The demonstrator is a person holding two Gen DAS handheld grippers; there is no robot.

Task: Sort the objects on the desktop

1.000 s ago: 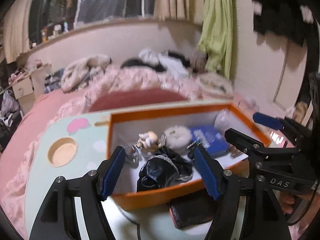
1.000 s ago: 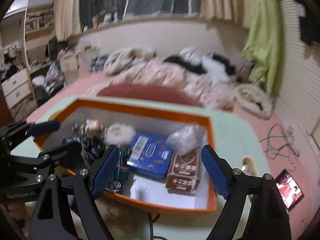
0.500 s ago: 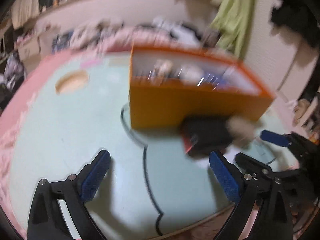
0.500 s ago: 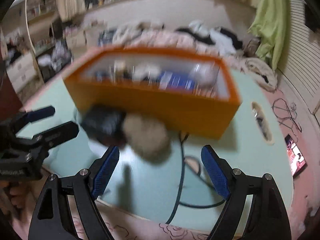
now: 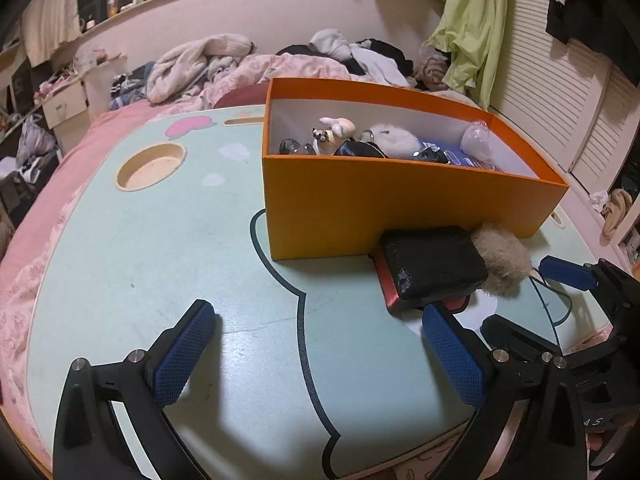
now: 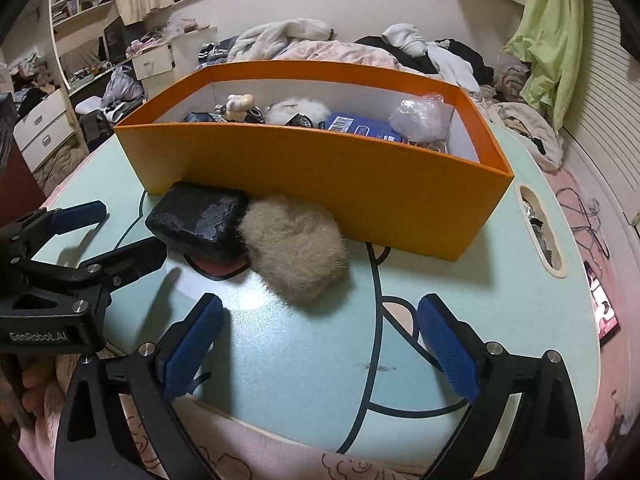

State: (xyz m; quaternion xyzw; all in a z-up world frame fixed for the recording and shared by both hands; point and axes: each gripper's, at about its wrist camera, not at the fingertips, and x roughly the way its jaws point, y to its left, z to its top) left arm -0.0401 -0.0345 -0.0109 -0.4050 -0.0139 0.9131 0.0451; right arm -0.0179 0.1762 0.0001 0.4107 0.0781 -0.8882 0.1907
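Biggest thing first: pale green counter (image 5: 120, 264) w/ a dark cartoon outline printed on it, runs under both sets of jaws. It sits on a pink bed (image 5: 48, 152) w/ piles of clothes at the back.

Orange box (image 5: 400, 204) stands on the counter, straight ahead of the left jaws and past them, also dead ahead of the right jaws. White inside, already loaded w/ stuff: a small figurine (image 5: 336, 130), a white fluffy ball (image 5: 394, 140), a blue packet (image 6: 360, 126), a clear crinkly bag (image 6: 420, 118). Rest is too hidden behind the near wall to tell.

Outside the box, touching its near wall: black wallet (image 5: 430, 262) w/ a red edge underneath, lying flat, just ahead of the right-hand finger of the left jaws. In the right view it's ahead-left of the jaws. Beige fur pom (image 6: 296, 256) is pressed up against the wallet's side, just ahead of the right jaws' left finger, also against the box wall.

Left gripper (image 5: 320, 354): jaws wide apart, nothing between them, low over bare counter. Right gripper (image 6: 320, 350): same deal, jaws spread wide, holding nothing, pom just beyond the gap.
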